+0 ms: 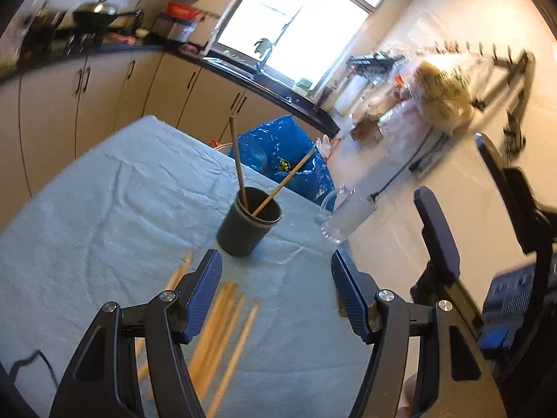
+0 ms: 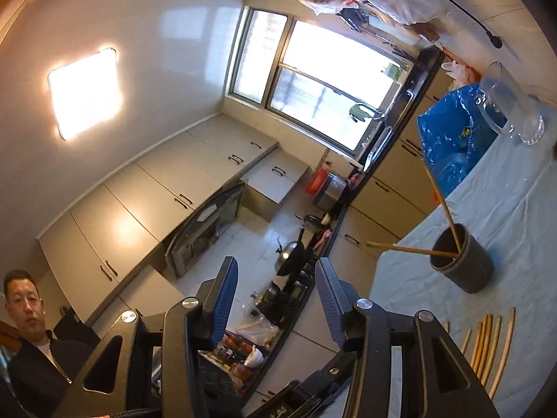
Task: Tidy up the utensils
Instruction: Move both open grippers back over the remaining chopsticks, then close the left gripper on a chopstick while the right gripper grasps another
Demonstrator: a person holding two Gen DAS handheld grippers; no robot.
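A dark round holder [image 1: 248, 222] stands on the light blue cloth-covered table [image 1: 104, 209] with two wooden chopsticks [image 1: 237, 160] leaning in it. Several loose wooden chopsticks [image 1: 222, 327] lie on the cloth in front of it, under my left gripper [image 1: 276, 271], which is open and empty above them. My right gripper [image 1: 456, 205] shows at the right of the left wrist view, open and raised off the table's right side. In the right wrist view my right gripper [image 2: 276, 278] is open and empty, rolled sideways, with the holder [image 2: 464, 261] and loose chopsticks [image 2: 487, 345] to its right.
A clear glass [image 1: 343, 214] stands near the table's far right edge. A blue plastic bag [image 1: 289, 153] sits behind the table. Kitchen cabinets, a dark counter [image 1: 264, 87] and a window lie beyond. A person [image 2: 31, 334] stands at the lower left of the right wrist view.
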